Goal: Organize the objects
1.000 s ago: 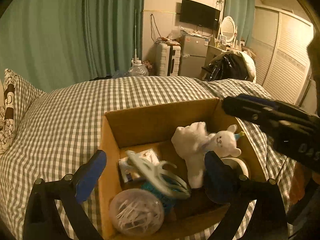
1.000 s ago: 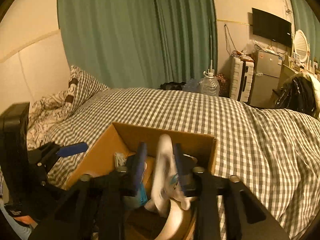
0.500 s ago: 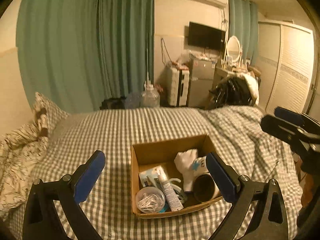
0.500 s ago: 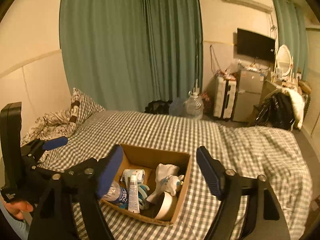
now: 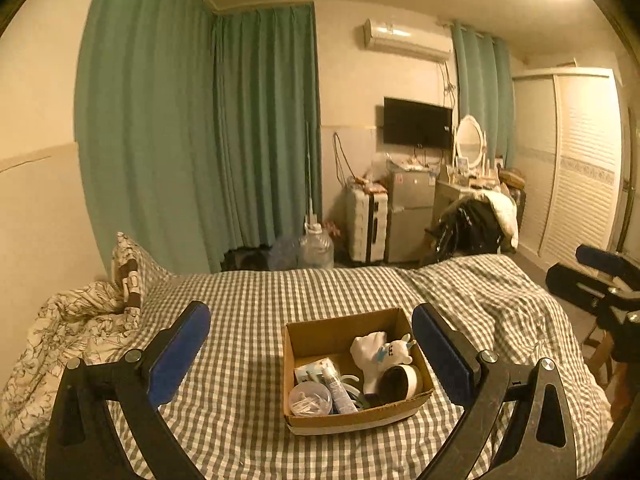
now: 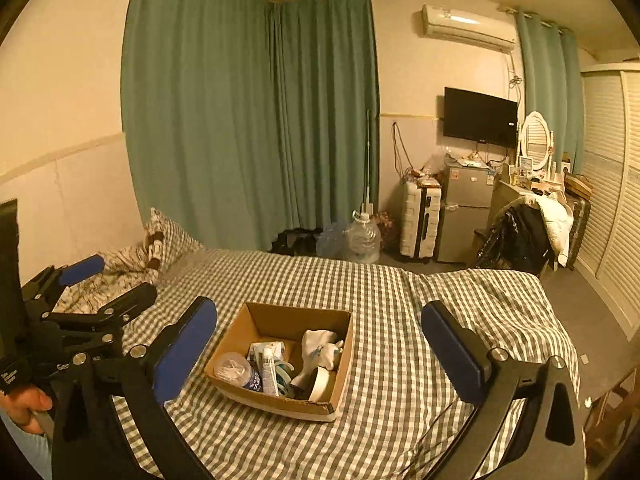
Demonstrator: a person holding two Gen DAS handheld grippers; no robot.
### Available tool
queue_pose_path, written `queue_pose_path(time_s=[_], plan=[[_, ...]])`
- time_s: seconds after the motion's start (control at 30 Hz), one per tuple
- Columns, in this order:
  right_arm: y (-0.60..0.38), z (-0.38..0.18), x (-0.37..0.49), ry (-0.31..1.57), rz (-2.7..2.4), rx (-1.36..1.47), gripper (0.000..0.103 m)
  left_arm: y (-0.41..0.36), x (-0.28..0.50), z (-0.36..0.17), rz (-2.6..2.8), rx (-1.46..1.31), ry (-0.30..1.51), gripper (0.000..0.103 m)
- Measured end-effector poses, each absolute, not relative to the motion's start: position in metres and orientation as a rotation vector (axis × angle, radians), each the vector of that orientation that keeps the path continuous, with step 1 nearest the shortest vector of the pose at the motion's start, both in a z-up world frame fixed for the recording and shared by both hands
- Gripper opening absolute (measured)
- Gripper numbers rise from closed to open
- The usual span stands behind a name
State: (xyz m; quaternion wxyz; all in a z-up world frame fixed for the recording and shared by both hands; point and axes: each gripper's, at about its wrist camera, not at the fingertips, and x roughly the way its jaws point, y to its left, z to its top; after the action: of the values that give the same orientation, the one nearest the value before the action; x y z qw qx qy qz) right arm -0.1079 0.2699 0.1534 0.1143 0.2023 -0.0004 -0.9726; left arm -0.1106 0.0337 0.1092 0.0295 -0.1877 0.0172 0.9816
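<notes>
A cardboard box [image 5: 344, 328] sits on the checked bed; it also shows in the right wrist view [image 6: 276, 322]. Inside lie a white plush toy [image 5: 390, 354], a roll of tape [image 5: 402, 378], a tube [image 5: 338, 388], a clear round tub of cotton swabs [image 5: 308, 398] and a small packet [image 5: 314, 368]. My left gripper [image 5: 312, 354] is open and empty, held back from the box and above it. My right gripper [image 6: 320, 350] is open and empty too, well above the box. The right gripper shows at the left view's right edge [image 5: 600, 276].
The checked bedspread [image 6: 400, 300] surrounds the box. A pillow and crumpled quilt [image 5: 88, 312] lie at the left. Beyond the bed stand green curtains [image 5: 224, 140], a water jug [image 5: 316, 246], a white suitcase [image 5: 366, 224], a small fridge [image 5: 410, 208] and a wardrobe [image 5: 580, 168].
My right gripper has let the plush toy go into the box and opened. Both grippers have pulled up and back, so the box looks smaller and the room shows.
</notes>
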Motion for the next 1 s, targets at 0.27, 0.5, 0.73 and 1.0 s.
queue_pose_path(time_s=[0.27, 0.5, 0.73, 1.0], plan=[[0.277, 0.105, -0.093, 0.014, -2.964, 0.545, 0.103, 0.034, -0.086, 0.064, 3.074, -0.546, -0.032, 0.103], [0.274, 0.048, -0.109, 0.127, -2.976, 0.553, 0.103, 0.034, -0.092, 0.007, 3.094, -0.660, -0.067, 0.103], [0.282, 0.033, -0.120, 0.055, -2.946, 0.602, 0.103, 0.036, -0.097, -0.001, 3.071, -0.685, -0.068, 0.103], [0.284, 0.035, -0.117, 0.028, -2.940, 0.596, 0.103, 0.038, -0.096, -0.002, 3.067, -0.700, -0.057, 0.103]])
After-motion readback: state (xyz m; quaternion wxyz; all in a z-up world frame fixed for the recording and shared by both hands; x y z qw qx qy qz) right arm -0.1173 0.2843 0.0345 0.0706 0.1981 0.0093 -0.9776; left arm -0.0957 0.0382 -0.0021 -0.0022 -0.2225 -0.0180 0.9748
